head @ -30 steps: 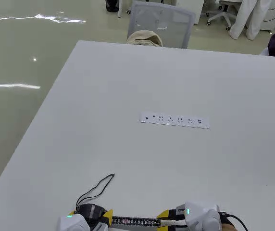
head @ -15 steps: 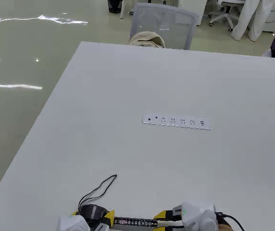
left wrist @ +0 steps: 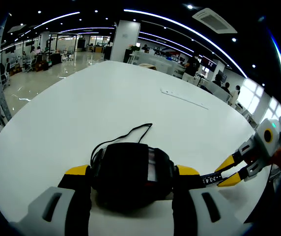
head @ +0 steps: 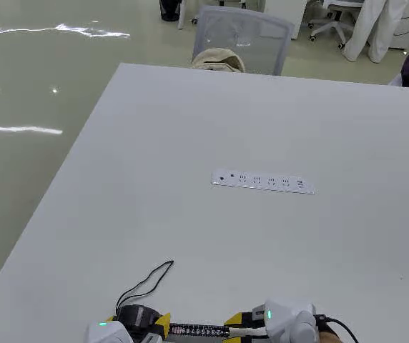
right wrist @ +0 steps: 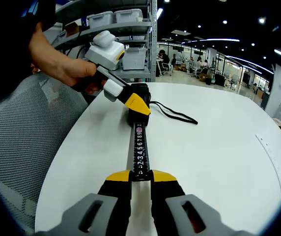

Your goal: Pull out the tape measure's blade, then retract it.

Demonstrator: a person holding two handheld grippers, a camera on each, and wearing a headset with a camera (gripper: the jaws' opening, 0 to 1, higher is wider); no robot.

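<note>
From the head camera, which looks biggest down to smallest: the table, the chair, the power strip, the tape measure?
1. table
2. chair, though it is far away
3. power strip and tape measure with its blade out: about alike, so no ranking.

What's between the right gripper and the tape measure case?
The pulled-out blade spans it, from the right gripper to the tape measure case; seen in the right gripper view.

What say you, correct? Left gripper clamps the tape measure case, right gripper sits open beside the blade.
No: the right gripper is shut on the blade, per the right gripper view. The left gripper does clamp the tape measure case.
</note>
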